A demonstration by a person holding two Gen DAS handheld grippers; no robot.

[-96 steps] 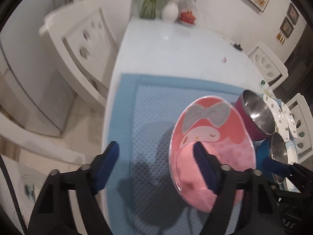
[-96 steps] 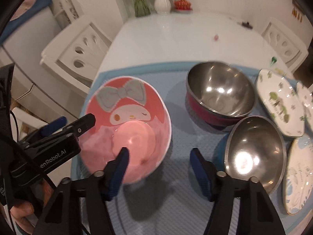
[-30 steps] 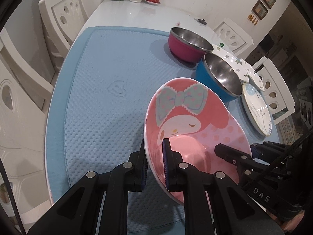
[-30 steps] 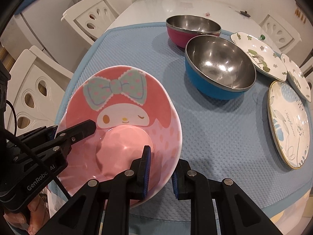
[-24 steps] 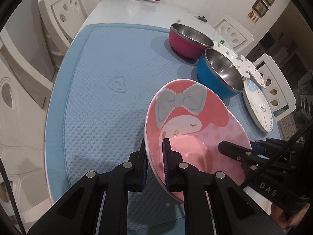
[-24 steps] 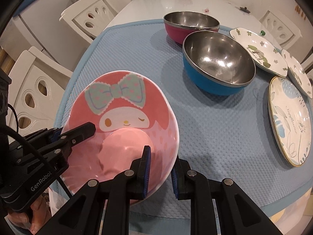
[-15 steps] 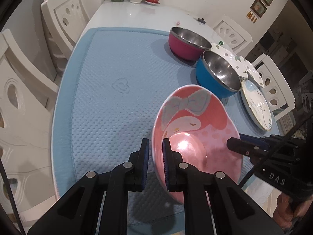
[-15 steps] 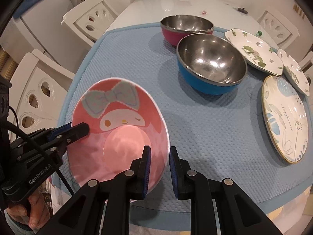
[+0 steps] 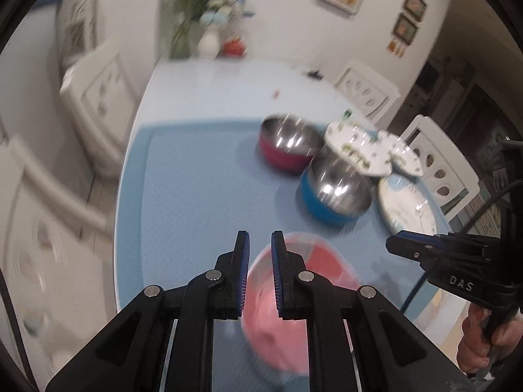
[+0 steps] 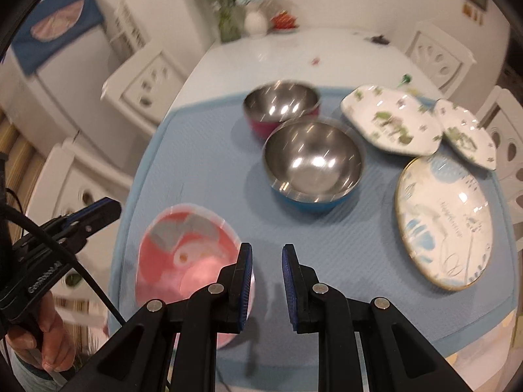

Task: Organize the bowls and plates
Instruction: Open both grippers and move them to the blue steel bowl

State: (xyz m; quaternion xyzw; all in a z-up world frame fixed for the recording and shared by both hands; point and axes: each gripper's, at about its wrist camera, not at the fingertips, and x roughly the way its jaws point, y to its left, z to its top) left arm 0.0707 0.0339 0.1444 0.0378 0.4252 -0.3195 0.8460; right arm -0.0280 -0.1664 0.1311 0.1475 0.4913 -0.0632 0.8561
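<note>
The pink bowl (image 9: 327,261) with a bow-and-face print sits on the blue mat (image 9: 196,196) near its front left corner, also visible in the right wrist view (image 10: 186,254). My left gripper (image 9: 260,238) hangs above the bowl's left side, shut, with nothing gripped. My right gripper (image 10: 267,251) is shut and empty just right of the bowl. Each gripper's tip stands apart from the rim in the other's view: left gripper (image 10: 108,209), right gripper (image 9: 394,245). Both pictures are motion-blurred.
Behind stand a blue steel bowl (image 10: 312,170) and a magenta steel bowl (image 10: 281,104). At the right lie a round blue-patterned plate (image 10: 444,222) and two flowered white plates (image 10: 389,121). White chairs (image 10: 143,78) ring the table; a vase (image 10: 255,21) stands at the far end.
Both grippers held the pink bowl's rim raised off the mat; now they have risen clear of it. The bowl is out of both jaws and lies lower, on the mat.
</note>
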